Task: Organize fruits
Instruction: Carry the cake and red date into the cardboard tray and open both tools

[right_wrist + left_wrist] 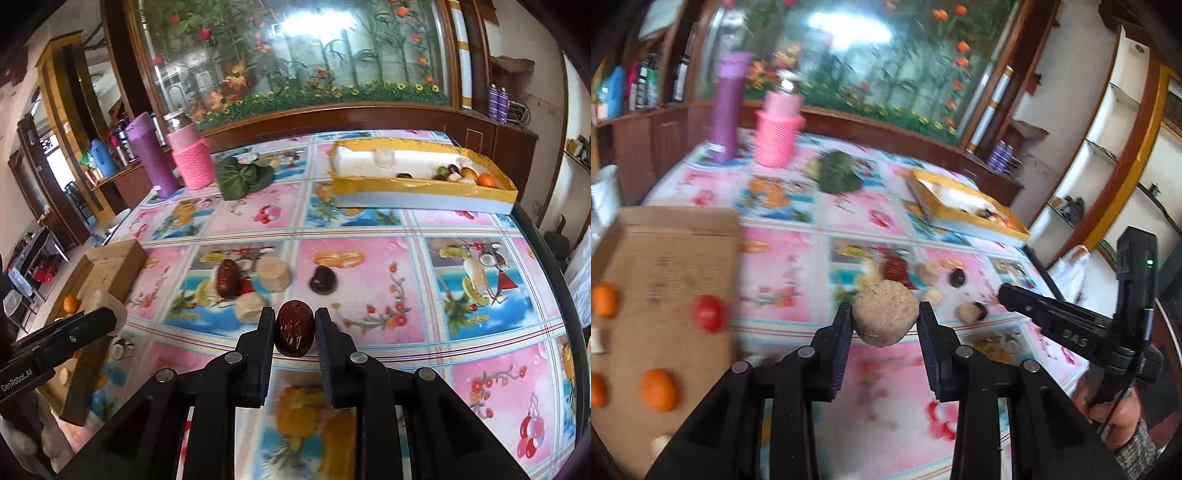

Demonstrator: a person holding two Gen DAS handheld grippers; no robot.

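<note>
My left gripper (885, 318) is shut on a round tan fruit (885, 313), held above the patterned tablecloth. My right gripper (294, 328) is shut on a wrinkled dark red date (294, 328), also lifted off the table. Loose on the cloth lie another red date (226, 277), two tan pieces (273, 274) (250, 308) and a dark chestnut-like fruit (323, 280). The cardboard box (665, 280) at left holds oranges (659, 389) and a red fruit (709, 313). The yellow-rimmed tray (417, 186) at the far right holds several small fruits.
A purple flask (153, 155), a pink knitted-sleeve bottle (192, 158) and a green leafy bundle (242, 177) stand at the table's far side. A wooden cabinet with a flower mural runs behind. The right gripper's body (1071, 332) and a person's hand (1115, 417) show at the right.
</note>
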